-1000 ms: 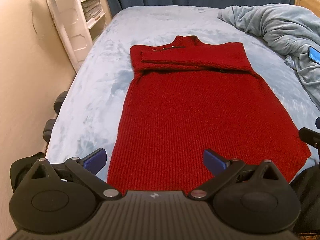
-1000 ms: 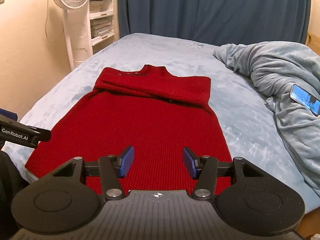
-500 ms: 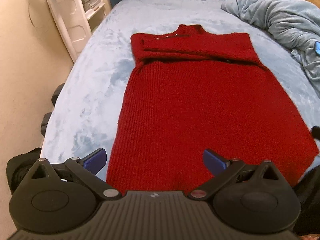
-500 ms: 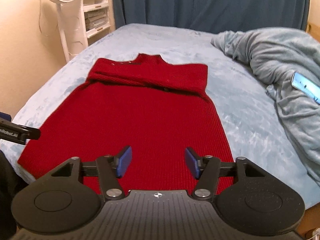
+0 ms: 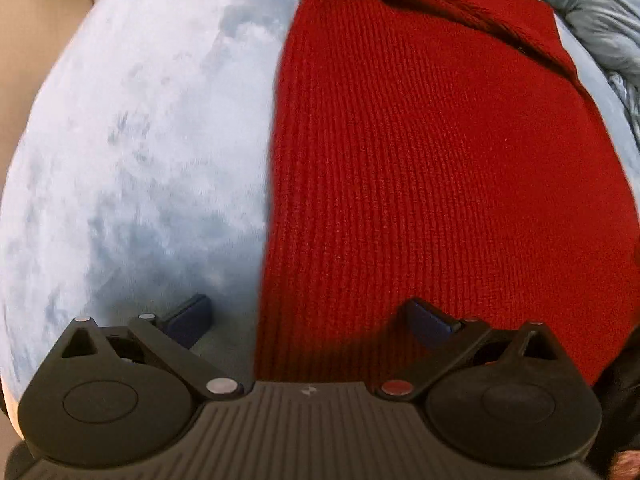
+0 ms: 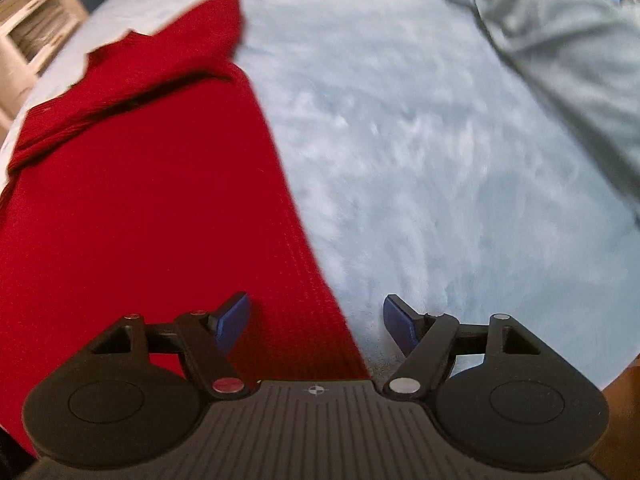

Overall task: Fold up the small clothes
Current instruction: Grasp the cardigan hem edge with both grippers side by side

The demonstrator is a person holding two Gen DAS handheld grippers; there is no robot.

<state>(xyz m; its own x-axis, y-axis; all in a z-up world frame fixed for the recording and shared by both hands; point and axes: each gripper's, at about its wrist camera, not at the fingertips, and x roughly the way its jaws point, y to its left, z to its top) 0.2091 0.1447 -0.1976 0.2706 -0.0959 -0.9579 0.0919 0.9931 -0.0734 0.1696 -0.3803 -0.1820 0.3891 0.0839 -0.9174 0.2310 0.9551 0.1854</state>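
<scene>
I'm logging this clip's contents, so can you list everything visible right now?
Red knit garment: one, red, flat on the bed, top part folded across.
Bed cover: one, pale blue, under the garment.
Blanket: one, grey-blue, bunched at the bed's right side.
Shelf unit: one, white, blurred, far left in the right wrist view.
Left gripper: one, black with blue pads, open, straddling the garment's left edge near the hem.
Right gripper: one, black with blue pads, open, straddling the garment's right edge near the hem.
</scene>
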